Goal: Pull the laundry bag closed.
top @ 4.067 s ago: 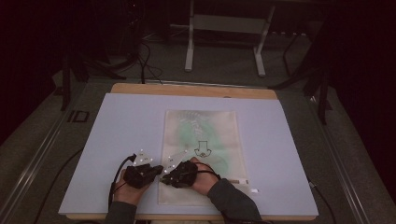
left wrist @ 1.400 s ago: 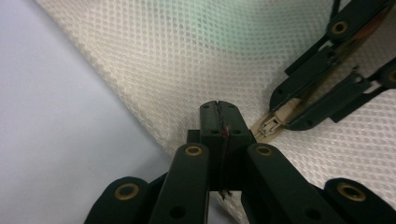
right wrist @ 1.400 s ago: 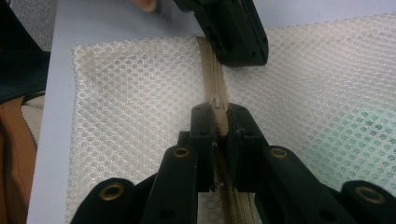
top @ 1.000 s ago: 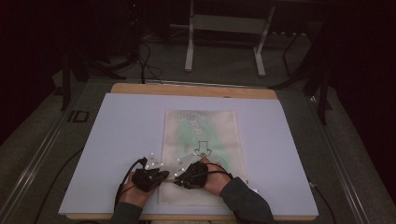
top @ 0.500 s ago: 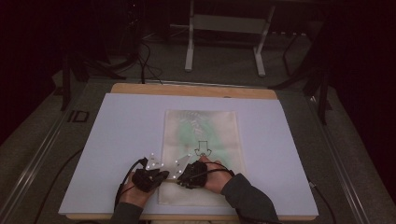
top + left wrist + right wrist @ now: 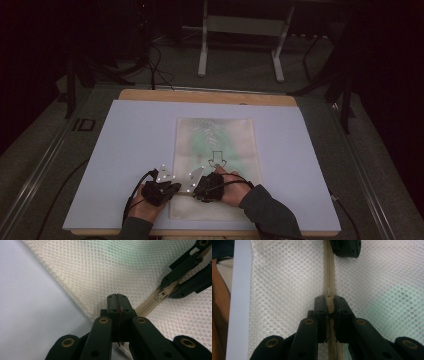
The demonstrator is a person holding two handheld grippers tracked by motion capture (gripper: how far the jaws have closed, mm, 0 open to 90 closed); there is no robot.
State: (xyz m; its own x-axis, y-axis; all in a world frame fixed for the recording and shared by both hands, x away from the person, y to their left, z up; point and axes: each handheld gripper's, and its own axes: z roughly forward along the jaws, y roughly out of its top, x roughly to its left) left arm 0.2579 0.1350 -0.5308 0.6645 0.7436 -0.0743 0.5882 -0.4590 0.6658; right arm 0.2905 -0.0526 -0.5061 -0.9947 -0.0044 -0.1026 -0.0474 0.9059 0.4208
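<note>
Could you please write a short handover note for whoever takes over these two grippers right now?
Left gripper: shut, pinching the near edge of the mesh bag at the end of its zipper.
Right gripper: shut on the zipper pull, a little way along the zipper from the left one.
Bag: flat on the white table, something green inside.
Done: both grips set.
Left: probably slide the pull along the zipper while the left gripper anchors the bag.

Both claws (side by side) on mesh bag (image 6: 215, 145).
</note>
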